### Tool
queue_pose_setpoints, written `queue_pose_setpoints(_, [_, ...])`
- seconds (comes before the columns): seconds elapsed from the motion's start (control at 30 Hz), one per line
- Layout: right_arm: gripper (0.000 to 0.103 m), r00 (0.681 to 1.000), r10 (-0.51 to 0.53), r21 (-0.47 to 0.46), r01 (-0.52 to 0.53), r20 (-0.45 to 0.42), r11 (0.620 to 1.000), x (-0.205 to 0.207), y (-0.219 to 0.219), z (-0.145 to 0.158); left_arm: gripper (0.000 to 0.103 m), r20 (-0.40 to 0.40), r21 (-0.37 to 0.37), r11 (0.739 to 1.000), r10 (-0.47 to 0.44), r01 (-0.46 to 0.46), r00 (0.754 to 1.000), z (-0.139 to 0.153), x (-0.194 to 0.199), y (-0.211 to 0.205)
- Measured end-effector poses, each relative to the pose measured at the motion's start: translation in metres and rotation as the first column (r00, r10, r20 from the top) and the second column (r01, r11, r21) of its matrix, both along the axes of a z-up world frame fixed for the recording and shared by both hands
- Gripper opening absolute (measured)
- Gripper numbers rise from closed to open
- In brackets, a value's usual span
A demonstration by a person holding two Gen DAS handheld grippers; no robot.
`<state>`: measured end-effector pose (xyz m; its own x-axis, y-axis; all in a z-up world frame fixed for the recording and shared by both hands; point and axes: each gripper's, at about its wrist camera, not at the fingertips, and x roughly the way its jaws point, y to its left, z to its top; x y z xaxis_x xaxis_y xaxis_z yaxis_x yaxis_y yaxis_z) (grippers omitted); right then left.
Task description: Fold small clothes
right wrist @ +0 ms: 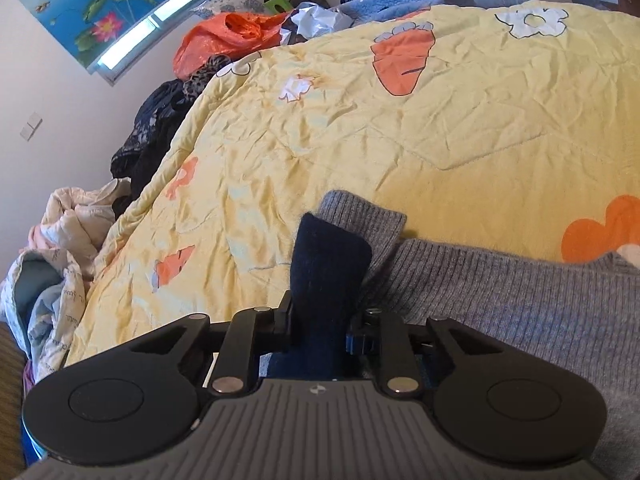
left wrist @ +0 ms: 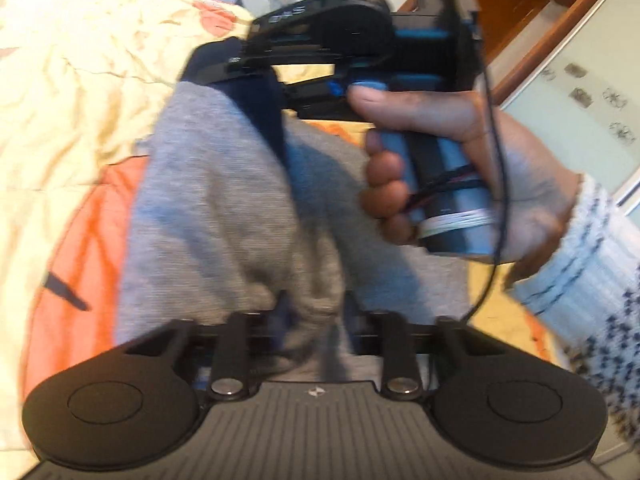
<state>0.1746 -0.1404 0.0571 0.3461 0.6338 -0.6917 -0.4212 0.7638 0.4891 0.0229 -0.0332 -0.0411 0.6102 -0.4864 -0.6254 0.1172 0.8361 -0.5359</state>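
A small grey knit garment (left wrist: 224, 208) with a dark navy part (left wrist: 268, 112) hangs stretched between my two grippers over a yellow quilt. My left gripper (left wrist: 312, 312) is shut on the grey fabric at the bottom of the left wrist view. My right gripper (left wrist: 224, 64), held by a hand, is shut on the navy end at the top of that view. In the right wrist view the right gripper (right wrist: 320, 320) pinches the navy fabric (right wrist: 328, 272), with the grey knit (right wrist: 500, 304) spreading to the right.
The yellow quilt (right wrist: 380, 128) with orange carrot and flower prints covers the bed. Piles of clothes (right wrist: 160, 132), an orange plastic bag (right wrist: 224, 36) and crumpled bedding (right wrist: 60, 248) lie along the far and left sides. A wooden cabinet (left wrist: 532, 12) stands at the right.
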Motion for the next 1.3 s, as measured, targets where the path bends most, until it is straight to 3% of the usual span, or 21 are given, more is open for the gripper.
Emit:
queue_pose_setpoints(0.27, [0.027, 1.0, -0.018, 0.05, 0.018, -0.001, 0.999, -0.001, -0.007, -0.004, 0.007, 0.054, 0.079, 0.997, -0.023, 0.019, 0.998, 0.002, -0.009, 0.002])
queue_pose_setpoints(0.47, [0.027, 0.999, -0.036, 0.142, 0.033, 0.015, 0.989, -0.009, -0.028, 0.033, 0.007, 0.163, 0.169, 0.983, -0.1, 0.072, 0.981, 0.03, -0.021, -0.024])
queue_pose_setpoints(0.63, [0.026, 0.995, -0.066, 0.142, 0.055, 0.076, 0.988, -0.02, -0.056, 0.064, 0.007, 0.212, 0.188, 0.973, -0.176, 0.136, 0.961, 0.044, -0.028, -0.051])
queue_pose_setpoints(0.83, [0.015, 0.984, -0.127, 0.116, 0.112, 0.128, 0.987, -0.027, -0.113, 0.086, 0.007, 0.23, 0.232, 0.941, -0.301, 0.248, 0.926, 0.048, -0.032, -0.094])
queue_pose_setpoints(1.0, [0.013, 0.989, -0.117, 0.062, 0.112, 0.091, 0.992, -0.036, -0.139, 0.064, 0.007, 0.165, 0.203, 0.933, -0.332, 0.297, 0.929, 0.024, -0.022, -0.116])
queue_pose_setpoints(1.13, [0.013, 0.978, -0.196, 0.107, 0.187, 0.077, 0.976, -0.04, -0.165, 0.05, 0.007, 0.176, 0.205, 0.923, -0.362, 0.326, 0.915, 0.021, -0.021, -0.131])
queue_pose_setpoints(1.3, [0.013, 0.956, -0.28, 0.085, 0.273, 0.083, 0.958, -0.042, -0.194, 0.042, 0.007, 0.177, 0.2, 0.912, -0.393, 0.358, 0.902, 0.027, -0.015, -0.137])
